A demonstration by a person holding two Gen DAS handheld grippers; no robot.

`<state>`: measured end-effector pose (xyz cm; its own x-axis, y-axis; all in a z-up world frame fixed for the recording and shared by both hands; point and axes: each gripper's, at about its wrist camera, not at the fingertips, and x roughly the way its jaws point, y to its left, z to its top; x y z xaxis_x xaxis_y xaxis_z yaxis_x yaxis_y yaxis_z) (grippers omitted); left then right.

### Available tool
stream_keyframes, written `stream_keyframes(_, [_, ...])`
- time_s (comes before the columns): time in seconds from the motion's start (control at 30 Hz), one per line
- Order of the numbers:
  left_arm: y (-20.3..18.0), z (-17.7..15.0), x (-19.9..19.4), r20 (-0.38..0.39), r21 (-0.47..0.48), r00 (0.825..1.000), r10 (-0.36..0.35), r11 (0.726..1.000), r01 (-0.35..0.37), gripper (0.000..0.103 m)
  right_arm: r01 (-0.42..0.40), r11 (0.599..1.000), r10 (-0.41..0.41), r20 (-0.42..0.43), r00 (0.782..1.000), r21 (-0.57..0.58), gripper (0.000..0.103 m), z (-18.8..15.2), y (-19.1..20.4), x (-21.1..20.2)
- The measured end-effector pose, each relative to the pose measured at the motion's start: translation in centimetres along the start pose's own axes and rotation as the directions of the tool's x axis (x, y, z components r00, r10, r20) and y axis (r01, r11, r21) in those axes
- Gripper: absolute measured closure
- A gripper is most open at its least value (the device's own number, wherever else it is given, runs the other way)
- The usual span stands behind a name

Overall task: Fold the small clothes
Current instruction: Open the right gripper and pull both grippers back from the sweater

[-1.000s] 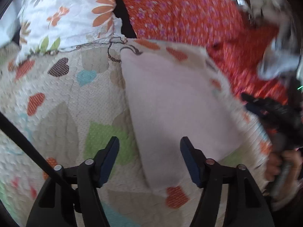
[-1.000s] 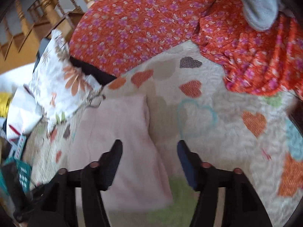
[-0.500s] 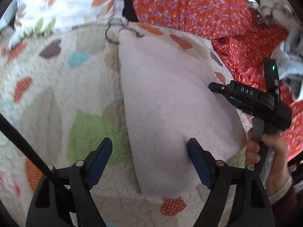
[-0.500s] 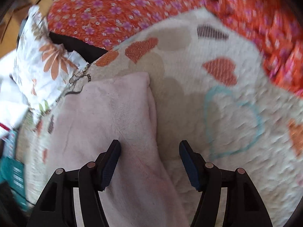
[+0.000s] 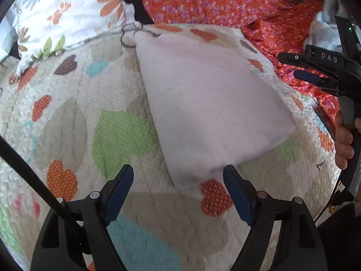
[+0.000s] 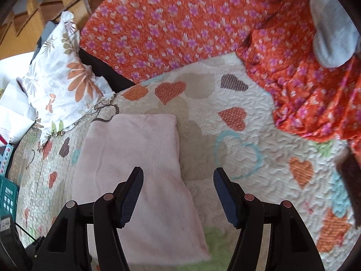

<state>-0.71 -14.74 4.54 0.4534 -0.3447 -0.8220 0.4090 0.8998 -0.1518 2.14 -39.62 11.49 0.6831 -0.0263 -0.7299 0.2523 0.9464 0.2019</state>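
the left claw (image 5: 178,187) stands wide, its jaws having just been opening, and nothing is pinched between them; the near corner of the folded pale pink cloth (image 5: 209,103) lies just ahead of the gap, flat on the heart-patterned quilt (image 5: 67,117). the blue pads (image 5: 118,190) hang above the quilt, one over a green heart patch, the other beside an orange heart. a black cable (image 5: 29,174) crosses the lower left of this view, close by the left finger.

the right claw (image 6: 178,194) is also open and grips nothing. its left finger sits over the pink cloth (image 6: 135,158), whose right edge runs between the two fingers; its right finger hangs over bare quilt (image 6: 259,135) near a light blue heart outline. from the left claw's camera the right claw (image 5: 302,70) shows off to the right, clear of the cloth's far edge, with a hand (image 5: 344,140) wrapped around its handle.

beyond both claws an orange floral blanket (image 6: 180,27) is heaped along the far side of the quilt, with a grey garment (image 6: 331,36) lying on it to the far right. a white flowered pillow (image 6: 61,72) rests to the far left, next to the cloth's far corner, and wooden stair rails (image 6: 56,6) rise behind it. teal boxes (image 6: 8,194) sit at the left edge, past the quilt.
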Motion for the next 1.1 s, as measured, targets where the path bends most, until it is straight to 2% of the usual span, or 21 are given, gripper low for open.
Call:
stream_keyframes(0.1, [-0.7, -1.0, -2.9, 0.098, 0.027, 0.995, -0.002, 1.000, 0.000, 0.022, 0.043, 0.999, -0.043, 0.032, 0.999, 0.006, 0.034, -1.1, 0.1, -2.1])
stream_keyframes(0.13, [-0.9, -1.3, -4.2, 0.144, 0.041, 0.990, 0.003, 0.999, -0.009, 0.022, 0.050, 0.998, -0.052, 0.048, 0.997, 0.040, 0.034, -1.6, -0.3, -3.1])
stream_keyframes(0.23, [-1.5, -2.5, -7.9, 0.278, 0.068, 0.960, 0.042, 0.996, -0.063, 0.022, 0.014, 0.988, -0.025, 0.072, 0.997, 0.155, 0.032, -3.3, -1.4, -5.2])
stream_keyframes(0.37, [-1.3, -4.8, -12.2, 0.390, 0.027, 0.912, 0.130, 0.988, -0.153, 0.020, -0.018, 0.970, 0.001, 0.068, 0.998, 0.242, 0.032, -5.9, -2.8, -6.8])
stream_keyframes(0.47, [-0.9, -7.1, -15.0, 0.432, -0.032, 0.872, 0.231, 0.970, -0.241, 0.017, -0.046, 0.970, 0.026, 0.088, 0.996, 0.238, 0.032, -6.8, -2.5, -7.9])
stream_keyframes(0.5, [-0.9, -7.9, -16.3, 0.448, -0.062, 0.850, 0.275, 0.959, -0.277, 0.014, -0.057, 0.971, 0.036, 0.095, 0.995, 0.232, 0.032, -7.0, -2.2, -8.2])
stream_keyframes(0.53, [-0.9, -8.1, -17.2, 0.461, -0.085, 0.836, 0.298, 0.952, -0.293, 0.012, -0.071, 0.972, 0.049, 0.103, 0.993, 0.223, 0.032, -7.0, -1.9, -8.6])
stream_keyframes(0.6, [-0.9, -8.3, -19.4, 0.503, -0.146, 0.799, 0.328, 0.944, -0.296, 0.002, -0.084, 0.977, 0.061, 0.119, 0.991, 0.197, 0.032, -7.2, -1.3, -9.4])
stream_keyframes(0.67, [-1.2, -8.2, -21.4, 0.544, -0.191, 0.769, 0.337, 0.942, -0.277, 0.000, -0.074, 0.985, 0.052, 0.138, 0.989, 0.157, 0.032, -7.4, -0.4, -10.5])
stream_keyframes(0.7, [-1.3, -8.1, -21.9, 0.553, -0.206, 0.759, 0.344, 0.939, -0.275, 0.000, -0.067, 0.988, 0.047, 0.146, 0.988, 0.139, 0.032, -7.7, 0.0, -11.1])
stream_keyframes(0.73, [-1.6, -8.0, -22.8, 0.564, -0.212, 0.754, 0.338, 0.941, -0.264, 0.000, -0.065, 0.989, 0.045, 0.150, 0.988, 0.131, 0.031, -8.0, 0.1, -11.6])
stream_keyframes(0.8, [-2.3, -7.7, -24.0, 0.583, -0.178, 0.761, 0.286, 0.958, -0.224, 0.000, -0.060, 0.991, 0.041, 0.158, 0.987, 0.120, 0.030, -8.7, 0.3, -12.4])
stream_keyframes(0.83, [-2.7, -7.7, -24.4, 0.589, -0.171, 0.757, 0.283, 0.959, -0.225, 0.000, -0.050, 0.992, 0.032, 0.157, 0.987, 0.113, 0.030, -9.2, 0.3, -12.7])
stream_keyframes(0.9, [-3.3, -7.7, -24.9, 0.601, -0.155, 0.748, 0.281, 0.959, -0.236, 0.000, -0.032, 0.994, 0.015, 0.156, 0.988, 0.101, 0.030, -9.8, 0.3, -12.9])
stream_keyframes(0.97, [-3.5, -7.6, -25.0, 0.603, -0.145, 0.747, 0.280, 0.959, -0.242, 0.000, -0.008, 0.996, -0.006, 0.156, 0.988, 0.090, 0.030, -10.2, 0.5, -12.8])
stream_keyframes(1.1, [-2.6, -8.1, -24.7, 0.590, -0.183, 0.745, 0.313, 0.950, -0.254, 0.000, 0.013, 0.998, -0.022, 0.149, 0.989, 0.065, 0.030, -11.0, 1.2, -12.5])
